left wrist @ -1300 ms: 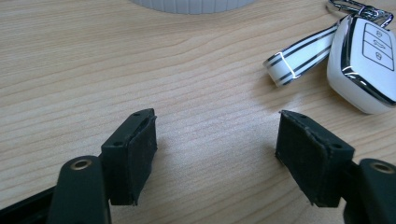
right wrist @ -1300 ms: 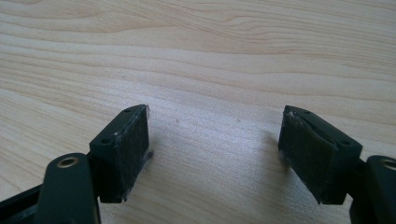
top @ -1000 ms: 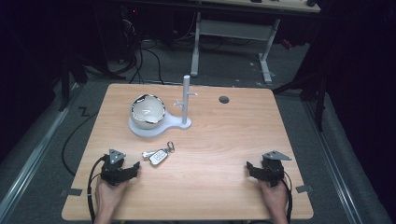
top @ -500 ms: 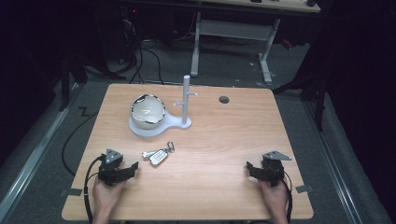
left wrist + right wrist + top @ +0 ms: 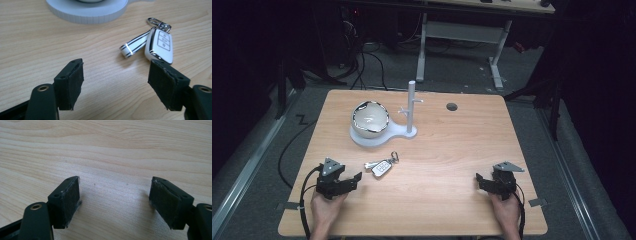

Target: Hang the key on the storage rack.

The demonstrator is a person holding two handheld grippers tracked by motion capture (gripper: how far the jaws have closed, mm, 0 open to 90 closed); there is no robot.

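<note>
High view: key fob (image 5: 382,167) lay on table (image 5: 452,150) at 5 o'clock of white stand (image 5: 377,136), just beside left gripper (image 5: 343,183).

Left gripper view: jaws wide apart, empty. Fob looked small, light, hard, smooth; maybe slippery. Best grab by long sides.

Right gripper view: right gripper (image 5: 115,202) wide apart, empty, over bare wood.

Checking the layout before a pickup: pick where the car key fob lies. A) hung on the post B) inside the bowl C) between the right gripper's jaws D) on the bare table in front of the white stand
D: the car key fob lies flat on the table, just in front of the white stand, near the open left gripper.
</note>
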